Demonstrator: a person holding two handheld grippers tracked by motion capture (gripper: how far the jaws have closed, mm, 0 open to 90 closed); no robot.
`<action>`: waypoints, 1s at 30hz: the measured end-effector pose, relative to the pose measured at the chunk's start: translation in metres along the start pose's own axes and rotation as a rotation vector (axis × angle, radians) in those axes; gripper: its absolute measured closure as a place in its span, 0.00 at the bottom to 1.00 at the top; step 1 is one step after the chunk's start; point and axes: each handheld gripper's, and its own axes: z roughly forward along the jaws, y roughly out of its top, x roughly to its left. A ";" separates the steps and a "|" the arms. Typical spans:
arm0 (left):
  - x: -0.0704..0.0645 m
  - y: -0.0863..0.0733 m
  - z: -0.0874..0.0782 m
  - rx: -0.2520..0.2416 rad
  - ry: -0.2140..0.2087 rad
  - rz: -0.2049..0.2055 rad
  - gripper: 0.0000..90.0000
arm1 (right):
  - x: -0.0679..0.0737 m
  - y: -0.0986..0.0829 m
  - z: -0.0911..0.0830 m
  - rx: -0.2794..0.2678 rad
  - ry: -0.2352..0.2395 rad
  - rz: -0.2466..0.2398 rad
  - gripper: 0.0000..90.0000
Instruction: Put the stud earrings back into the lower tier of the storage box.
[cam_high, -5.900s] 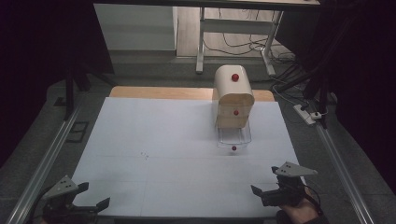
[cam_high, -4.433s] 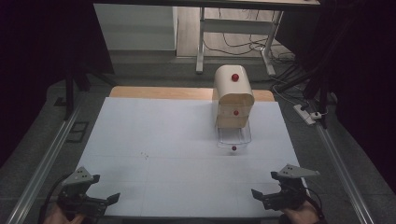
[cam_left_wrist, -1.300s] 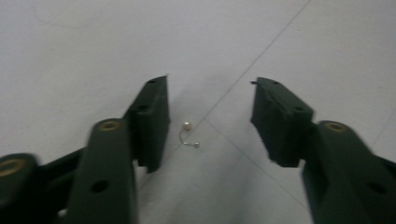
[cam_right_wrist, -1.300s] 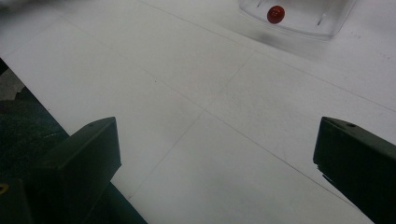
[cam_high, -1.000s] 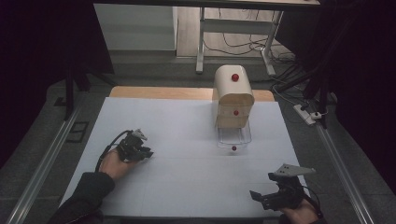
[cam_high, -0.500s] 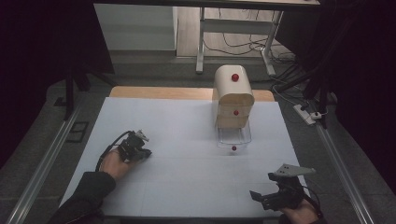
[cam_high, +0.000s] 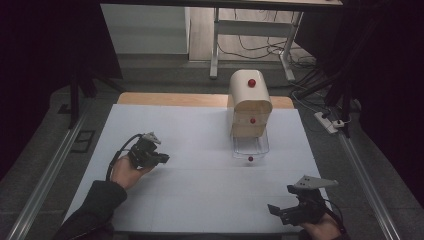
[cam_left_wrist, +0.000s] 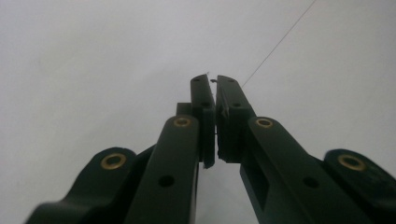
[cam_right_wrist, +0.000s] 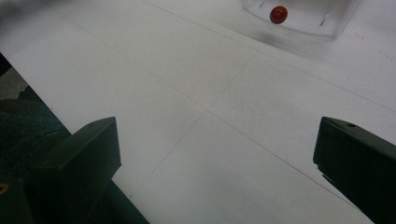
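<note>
1. The left gripper (cam_left_wrist: 215, 84) has its two black jaws pressed together. In the left gripper view only a hairline slit runs between them. Whether something very thin is caught in that slit cannot be told; a tiny speck shows at the tips.

2. The tips point down at the bare white table sheet (cam_left_wrist: 93, 56), very close to it. A thin pencil-like line crosses the sheet toward 1 o'clock from the tips.

3. In the high view the left gripper (cam_high: 161, 159) sits left of the table's centre, held in the person's left hand (cam_high: 125, 172). Its jaws point toward 3 o'clock. A dark sleeve (cam_high: 92, 210) runs back to the bottom edge.

4. The right gripper (cam_right_wrist: 215, 154) has its jaws spread wide apart, one at each bottom corner of the right gripper view. Nothing lies between them; they hold nothing.

5. In the high view the right gripper (cam_high: 280, 211) rests near the front right corner of the table, at about 5 o'clock, well apart from the left one.

6. A cream drawer cabinet (cam_high: 250, 107) with red knobs stands at about 1 o'clock on the table.

7. Its clear bottom drawer (cam_high: 250, 147) is pulled out toward the person. Its red knob (cam_high: 250, 159) faces front, and also shows in the right gripper view (cam_right_wrist: 278, 14).

8. Open white sheet separates both grippers from the cabinet.
</note>
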 end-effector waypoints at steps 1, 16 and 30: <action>-0.004 0.007 -0.002 -0.017 -0.010 0.013 0.96 | 0.000 0.000 0.000 0.000 0.000 0.000 0.00; -0.033 0.054 0.008 -0.070 -0.097 0.075 0.96 | 0.000 0.000 0.000 -0.002 0.003 0.003 0.00; -0.057 0.097 0.025 -0.103 -0.146 0.122 0.96 | 0.000 0.000 -0.001 -0.003 0.003 0.000 0.00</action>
